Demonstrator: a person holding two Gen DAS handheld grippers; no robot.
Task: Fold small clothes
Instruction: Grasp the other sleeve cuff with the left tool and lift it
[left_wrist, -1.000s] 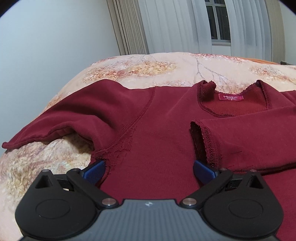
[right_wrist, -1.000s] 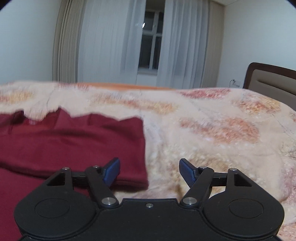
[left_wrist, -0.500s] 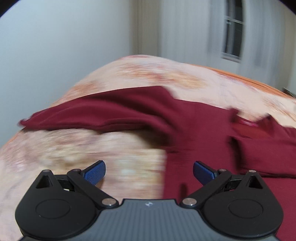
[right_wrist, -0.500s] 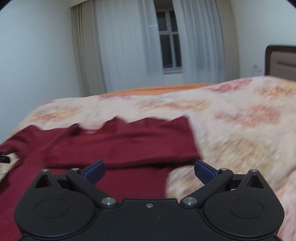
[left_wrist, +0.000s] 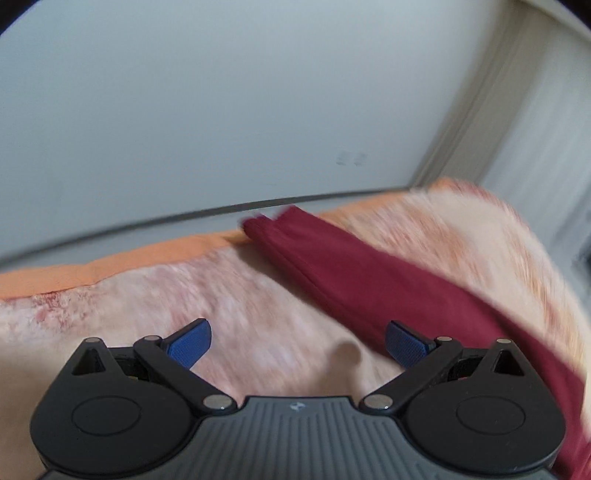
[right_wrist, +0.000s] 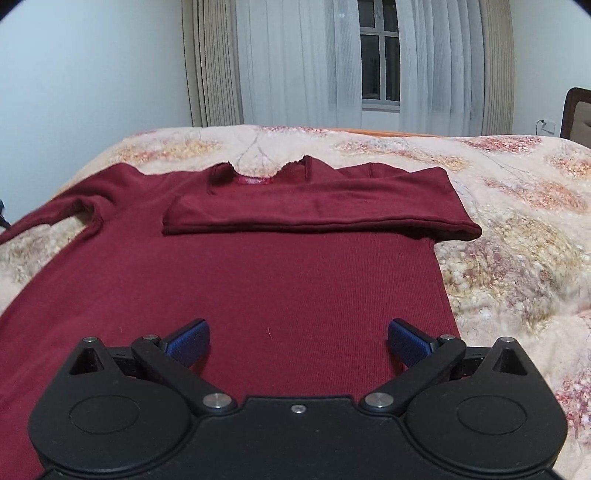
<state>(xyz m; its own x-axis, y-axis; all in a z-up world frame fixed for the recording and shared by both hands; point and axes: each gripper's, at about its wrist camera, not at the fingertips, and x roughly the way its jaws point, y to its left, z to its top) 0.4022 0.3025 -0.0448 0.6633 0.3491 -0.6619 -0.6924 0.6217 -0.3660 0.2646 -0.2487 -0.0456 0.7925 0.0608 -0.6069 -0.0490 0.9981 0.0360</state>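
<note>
Both hand-held grippers, left (left_wrist: 298, 344) and right (right_wrist: 298, 342), are spread wide above the dark red knit sweater (right_wrist: 240, 288) on the floral bed (right_wrist: 517, 229), one sleeve folded across.

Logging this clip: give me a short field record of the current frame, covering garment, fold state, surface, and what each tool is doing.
garment: dark red long-sleeved top, lying flat, neckline away from the camera
right sleeve: folded across the chest
left sleeve: spread out on the blanket, not yet folded
surface: floral blanket on a bed
left tool: open, empty, above the blanket beside the left sleeve; view blurred
right tool: open, empty, over the lower body of the top
background: curtains and a window
</note>
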